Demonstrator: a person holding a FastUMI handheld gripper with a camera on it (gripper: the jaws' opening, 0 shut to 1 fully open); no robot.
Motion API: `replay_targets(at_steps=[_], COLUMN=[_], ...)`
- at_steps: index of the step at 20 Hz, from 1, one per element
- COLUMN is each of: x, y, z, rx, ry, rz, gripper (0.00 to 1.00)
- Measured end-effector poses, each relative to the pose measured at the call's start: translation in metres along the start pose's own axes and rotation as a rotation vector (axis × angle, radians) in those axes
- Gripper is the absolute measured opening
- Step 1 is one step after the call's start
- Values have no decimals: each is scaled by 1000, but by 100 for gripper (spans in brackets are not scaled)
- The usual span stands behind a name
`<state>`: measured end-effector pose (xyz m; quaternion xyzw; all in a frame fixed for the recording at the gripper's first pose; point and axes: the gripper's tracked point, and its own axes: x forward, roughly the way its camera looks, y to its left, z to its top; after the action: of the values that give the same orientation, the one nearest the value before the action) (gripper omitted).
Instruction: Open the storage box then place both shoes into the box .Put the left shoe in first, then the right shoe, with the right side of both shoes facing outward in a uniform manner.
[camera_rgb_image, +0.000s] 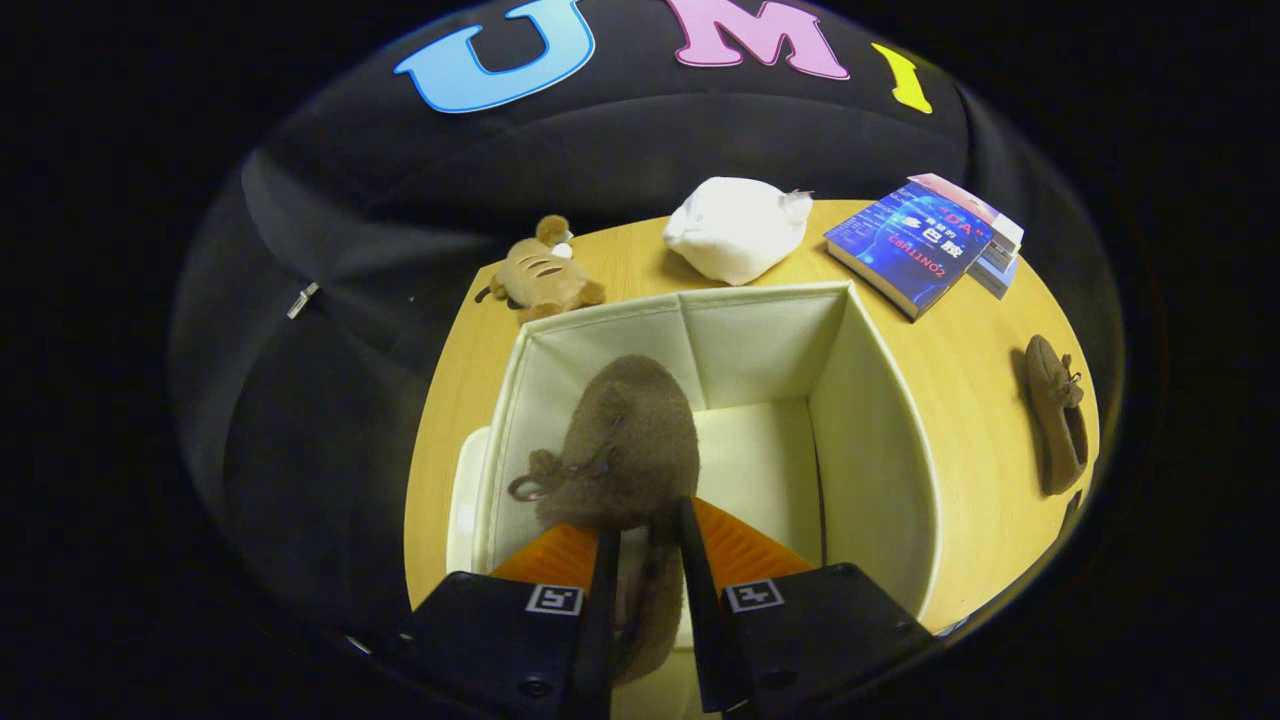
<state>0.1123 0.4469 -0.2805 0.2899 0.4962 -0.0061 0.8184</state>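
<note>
Gripper view: jaws clamped on brown shoe (625, 440), hanging over open storage box (870, 400).
Risk: narrow heel pinch, so shoe may twist, landing wrong-side-out. Second shoe (1055, 415) waits on tabletop (960, 380).

We count two brown shoes: one (625, 440) over the single open box (870, 420), one (1056, 412) far right on the table. One plush animal (540, 275), one white bundle (738, 228), and seemingly two stacked books (915, 245).
</note>
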Motion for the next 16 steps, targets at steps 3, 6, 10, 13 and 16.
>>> replay_targets(at_steps=[3, 6, 10, 13, 16], x=[-1, -6, -15, -26, -48], y=[13, 17, 18, 17, 9], z=[-15, -14, -9, 0, 22], rx=[-18, -44, -76, -110, -149], ry=[42, 29, -6, -56, -134], rz=[70, 94, 114, 139, 161], gripper=[56, 85, 85, 86, 86])
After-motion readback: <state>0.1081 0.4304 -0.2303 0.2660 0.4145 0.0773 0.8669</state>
